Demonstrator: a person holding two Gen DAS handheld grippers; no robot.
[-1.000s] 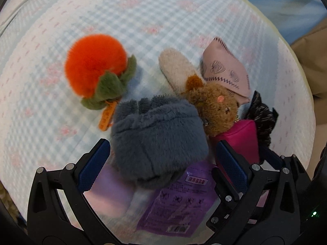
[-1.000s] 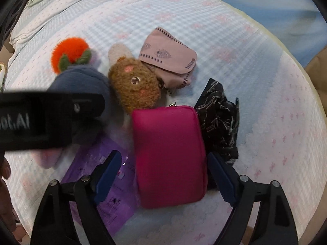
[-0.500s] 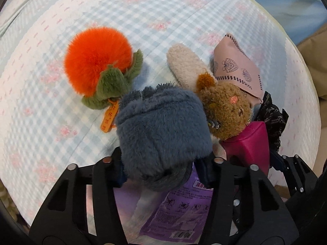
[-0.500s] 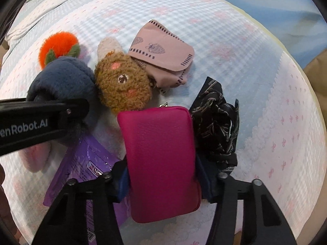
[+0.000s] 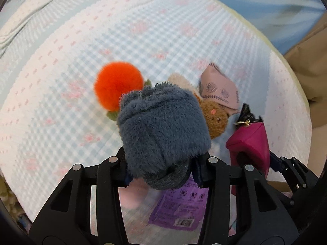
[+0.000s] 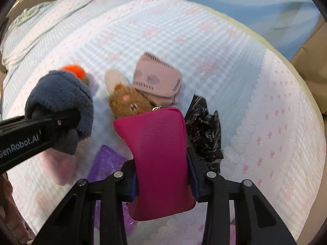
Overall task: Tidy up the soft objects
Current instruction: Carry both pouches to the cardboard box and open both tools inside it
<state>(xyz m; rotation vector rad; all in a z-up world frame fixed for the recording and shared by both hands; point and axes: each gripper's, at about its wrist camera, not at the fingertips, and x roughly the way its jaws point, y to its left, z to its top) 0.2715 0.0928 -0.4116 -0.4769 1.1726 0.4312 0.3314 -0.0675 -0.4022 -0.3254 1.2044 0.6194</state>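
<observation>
My left gripper [image 5: 162, 172] is shut on a fluffy grey-blue plush [image 5: 161, 126] and holds it above the bed; it also shows in the right wrist view [image 6: 59, 106]. My right gripper [image 6: 162, 179] is shut on a magenta pouch [image 6: 159, 159], lifted off the bed; the pouch also shows in the left wrist view [image 5: 250, 145]. On the bed lie an orange pompom fruit [image 5: 116, 87], a brown bear plush [image 6: 128, 102], a pink stitched cloth pouch [image 6: 158, 81] and a black patterned fabric piece [image 6: 204, 130].
A purple plastic packet [image 5: 179, 208] lies flat below the grippers. The bed has a pale blue checked cover [image 5: 61, 61] with a white flowered edge [image 6: 276, 122] at the right. A beige wall or furniture [image 5: 306, 61] stands beyond the right edge.
Both grippers closed, the left on the grey-blue plush and the right on the magenta pouch, then lifted them up off the bed.
</observation>
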